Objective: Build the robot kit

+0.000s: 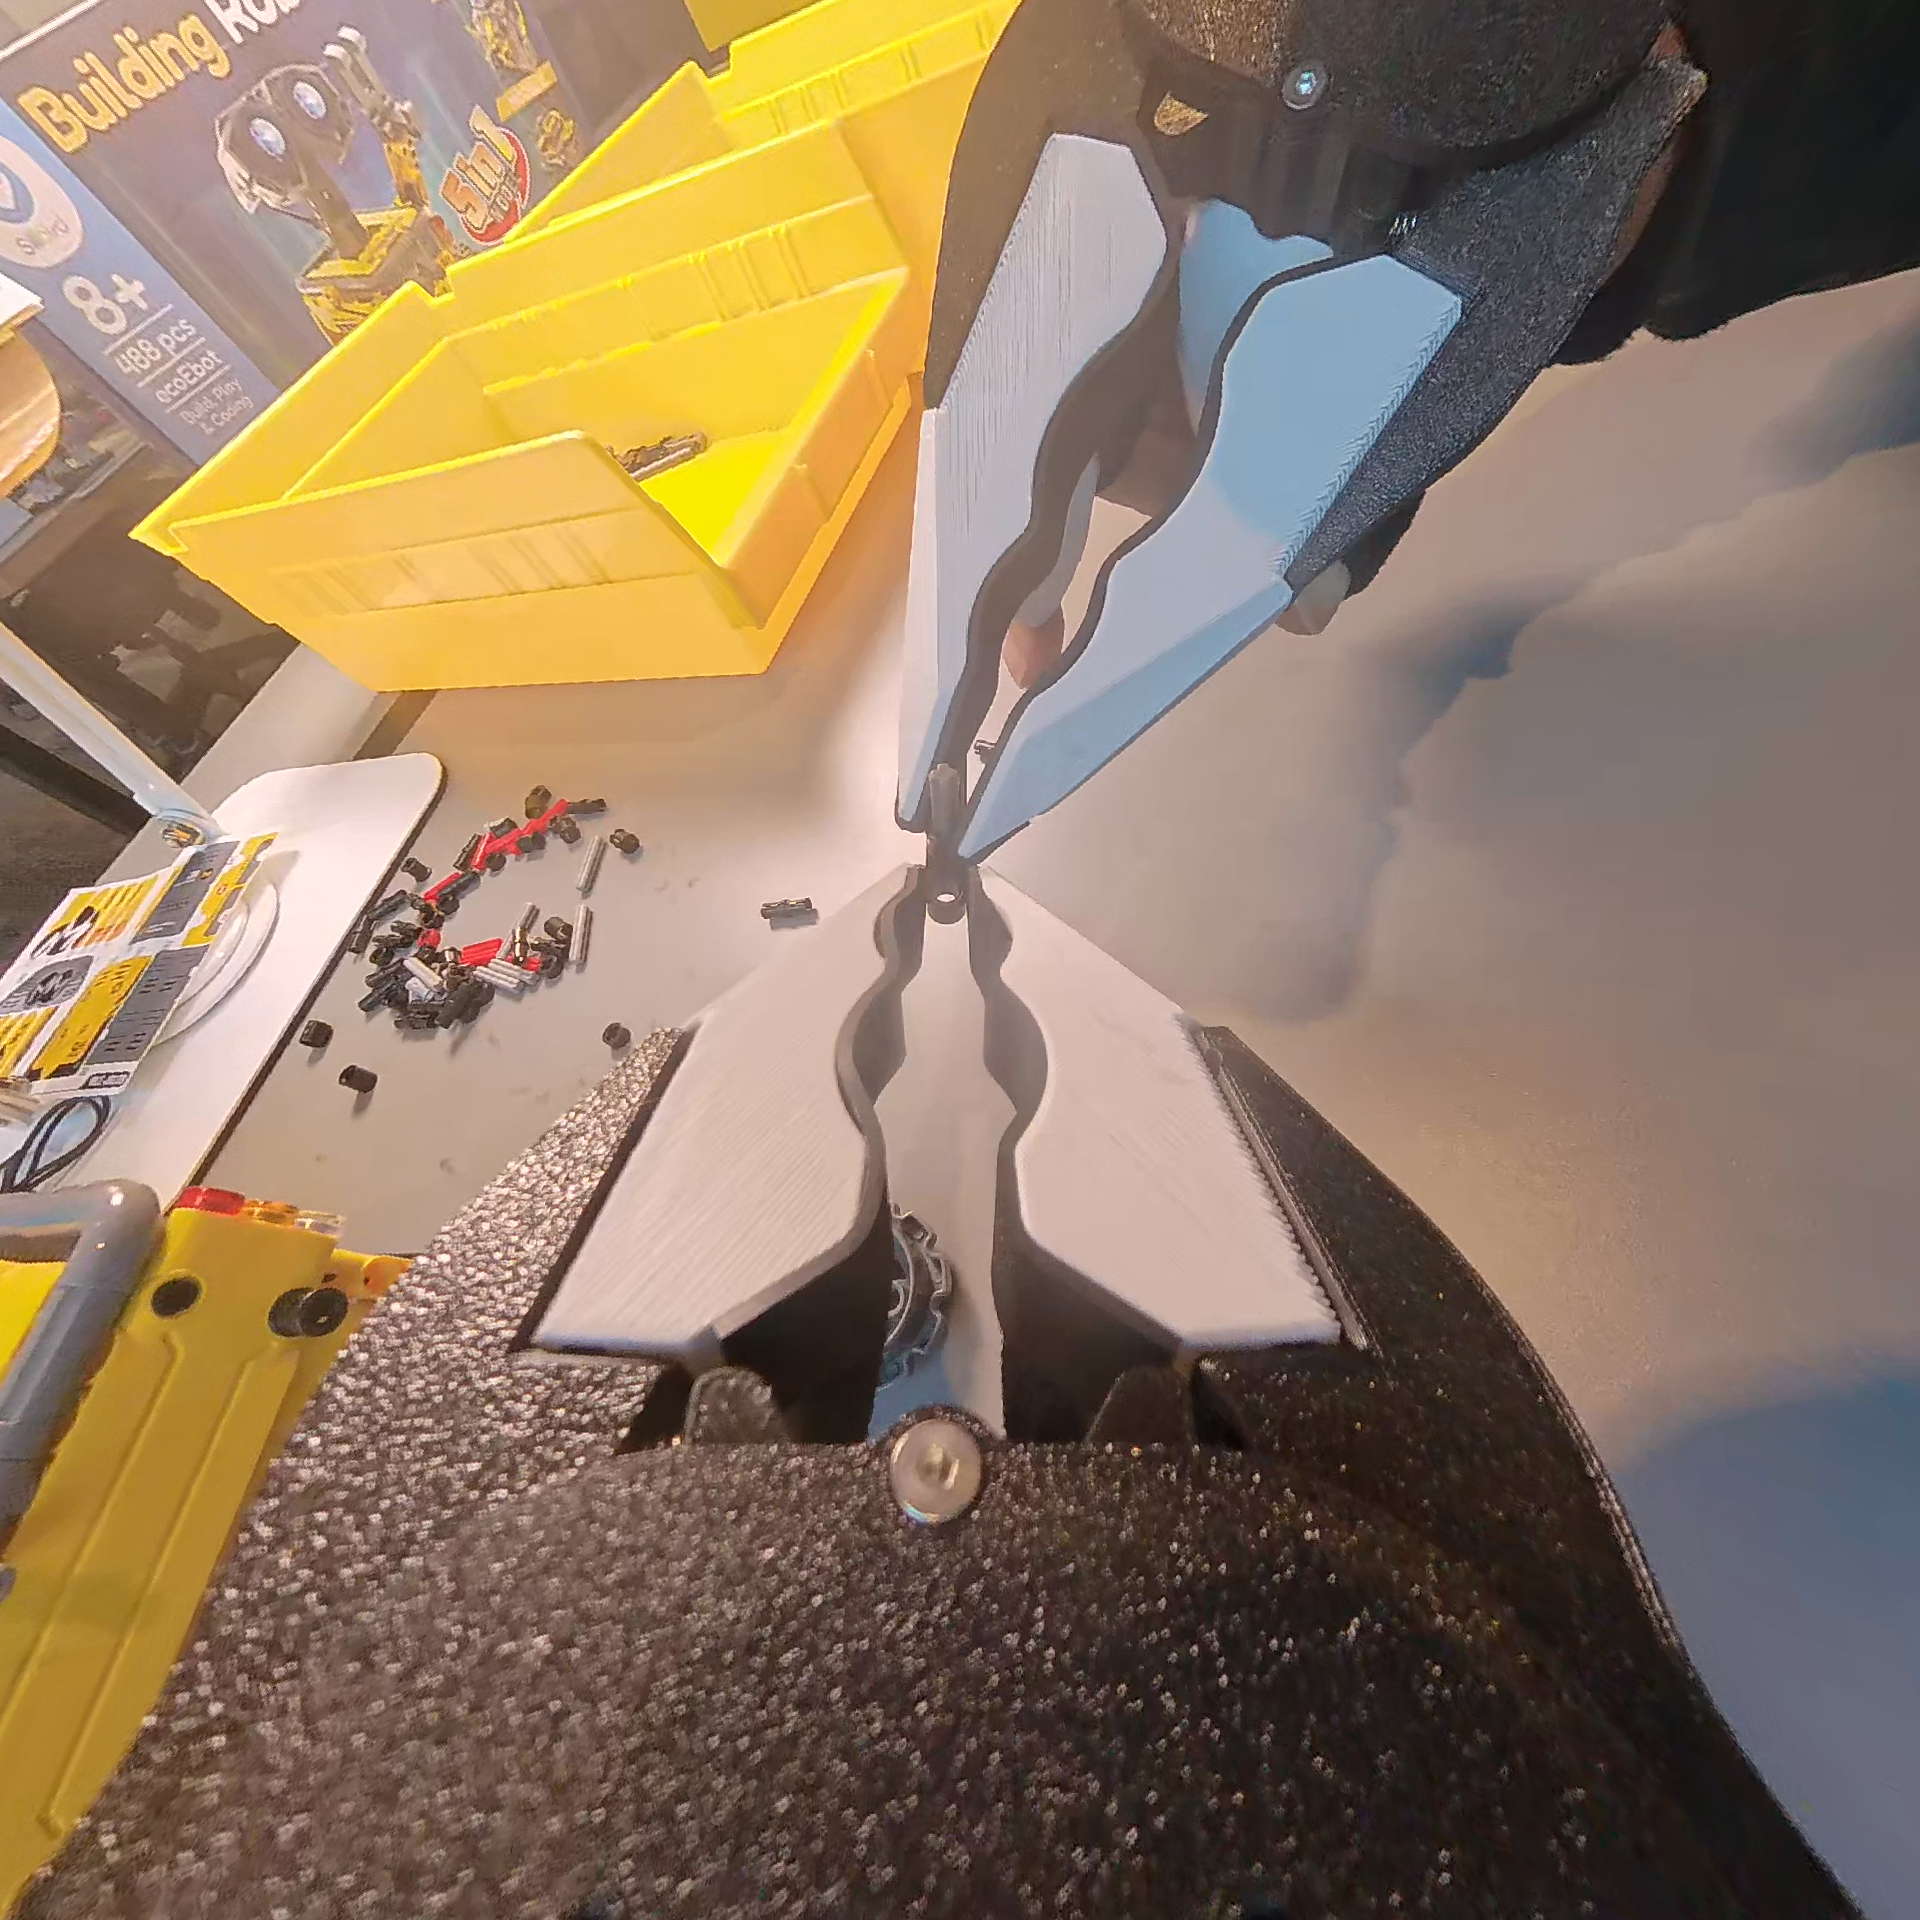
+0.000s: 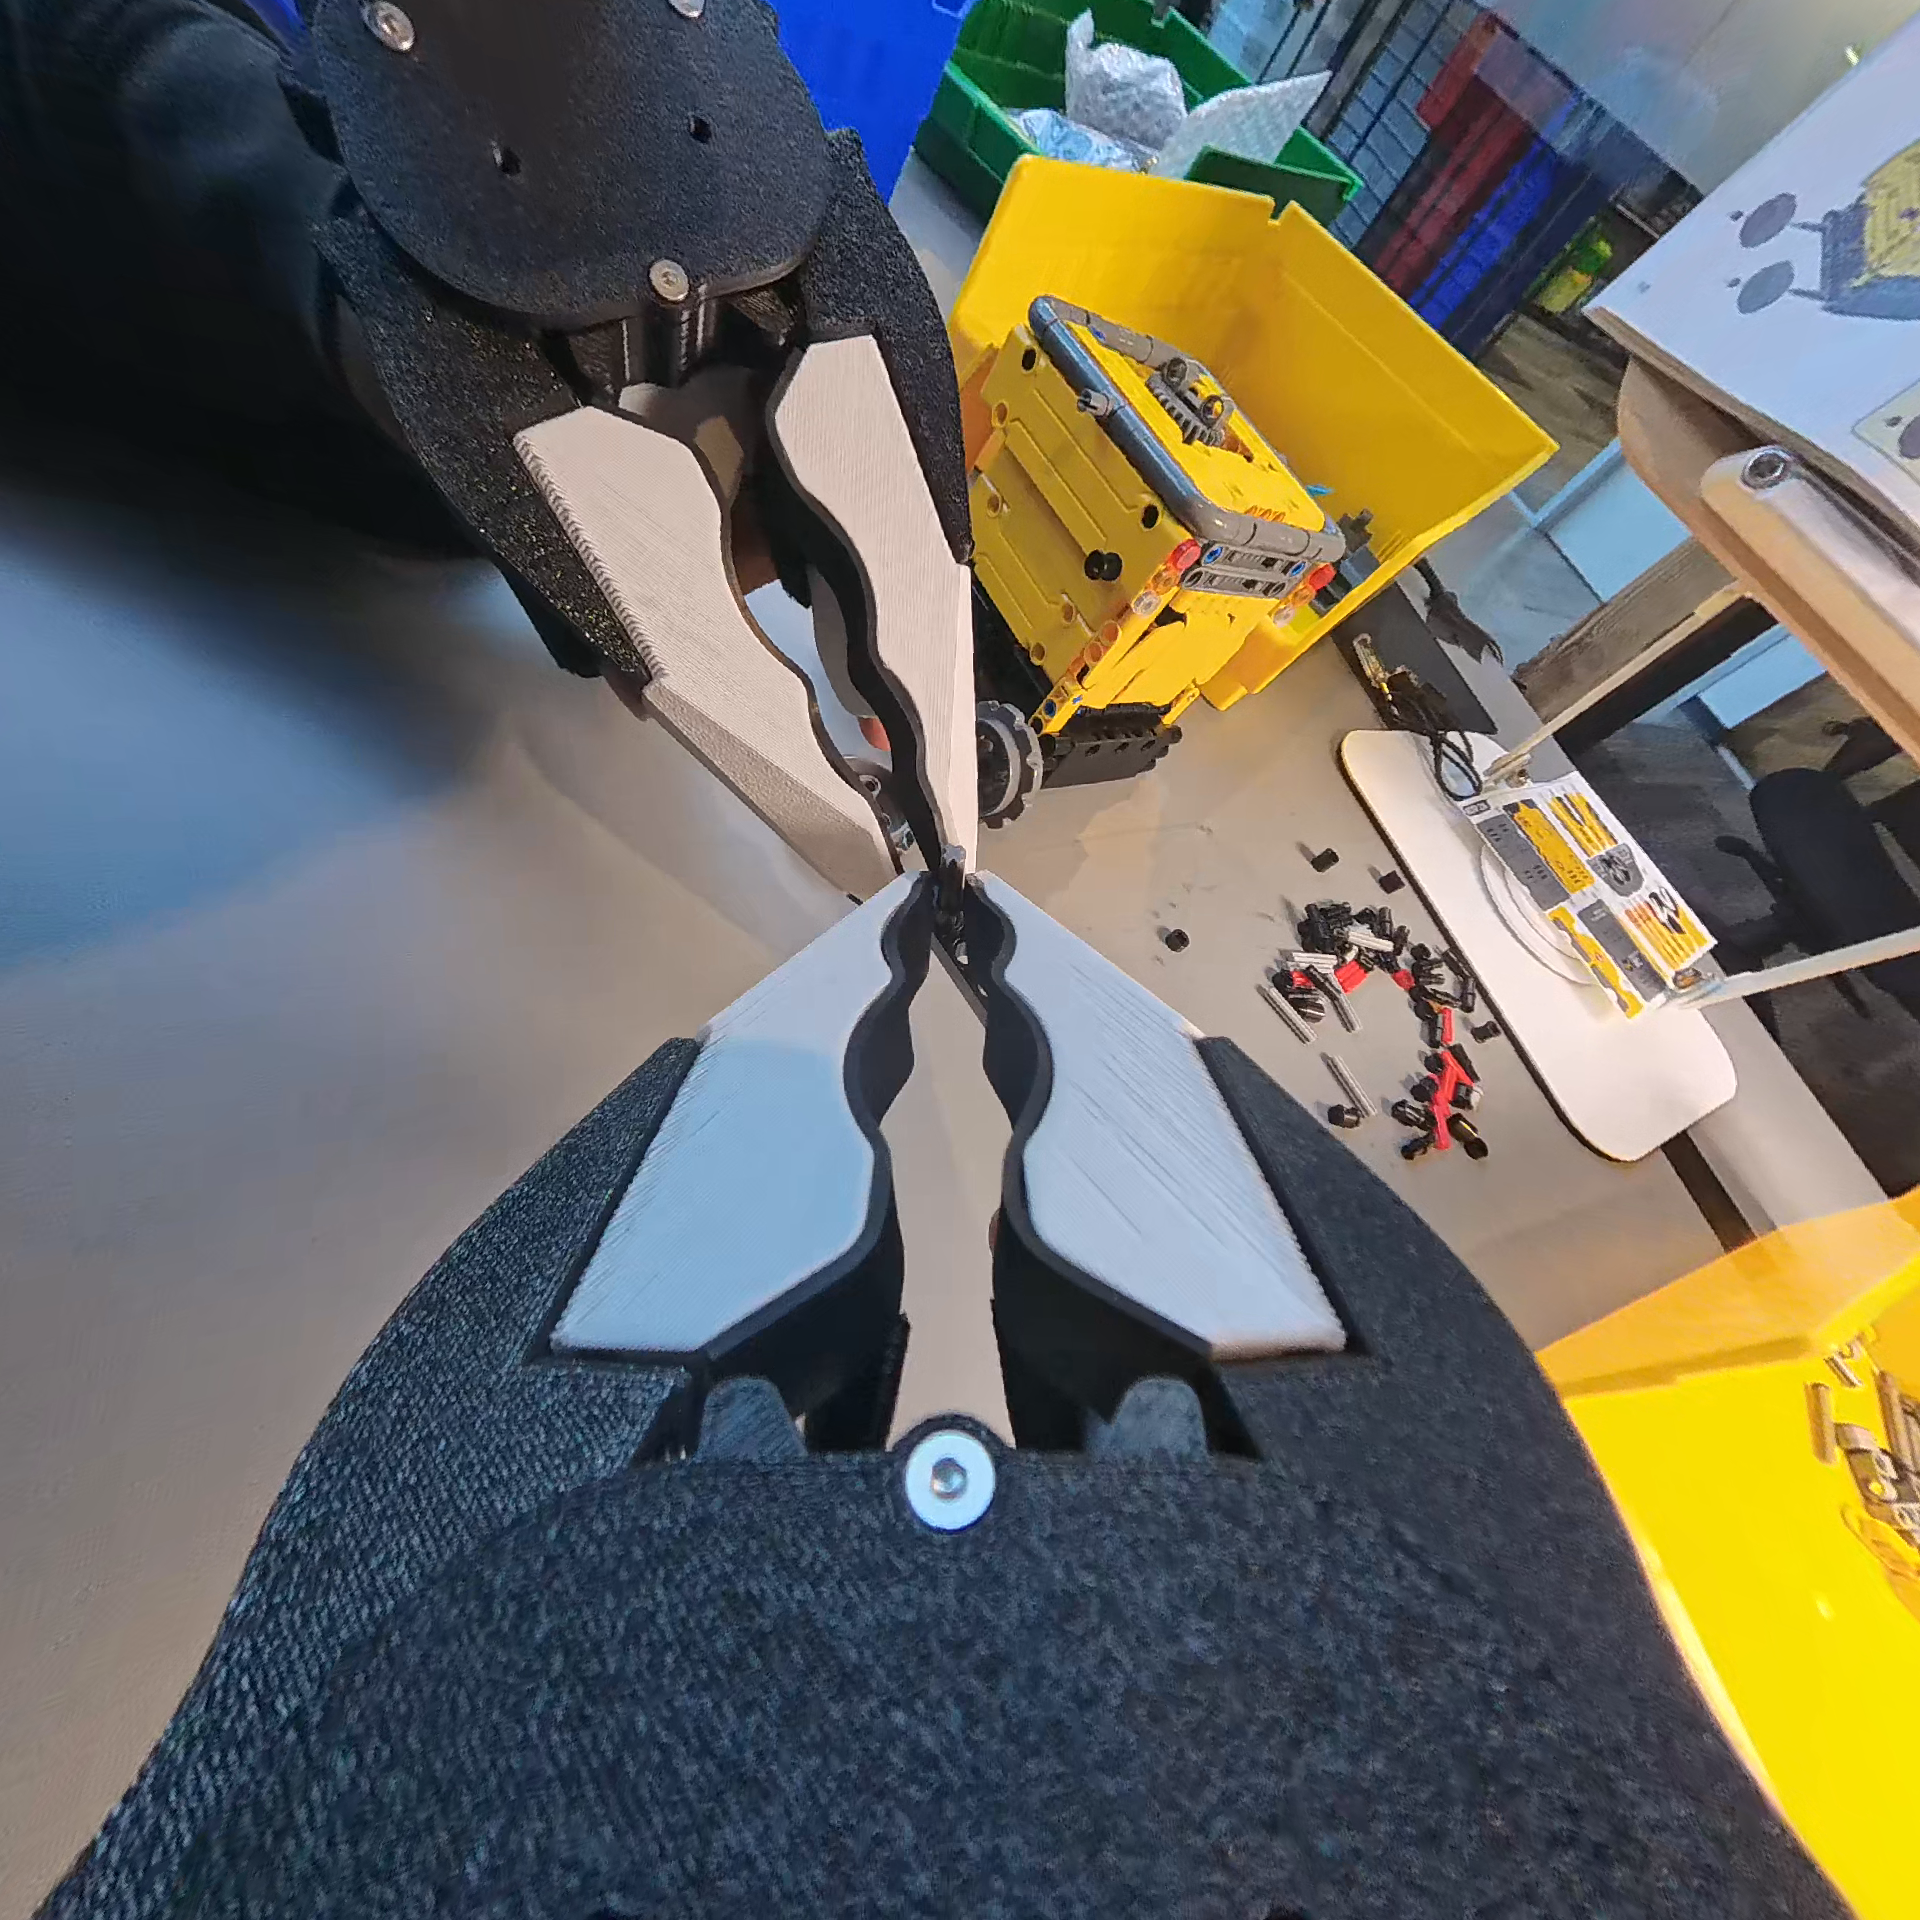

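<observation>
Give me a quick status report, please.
Left gripper shut on black beam. Right gripper shut on small black pin, tip to tip. Loose pins lie aside.

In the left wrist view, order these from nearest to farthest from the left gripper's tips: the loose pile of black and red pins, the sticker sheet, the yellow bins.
From the left gripper:
1. Pile of pins, on the table to the left.
2. Sticker sheet, farther left on the white board.
3. Yellow bins, behind, upper left.

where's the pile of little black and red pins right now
The pin pile lies loose on the grey table, left of both grippers in the left wrist view, between the white board and the fingertips, below the yellow bins.
</observation>
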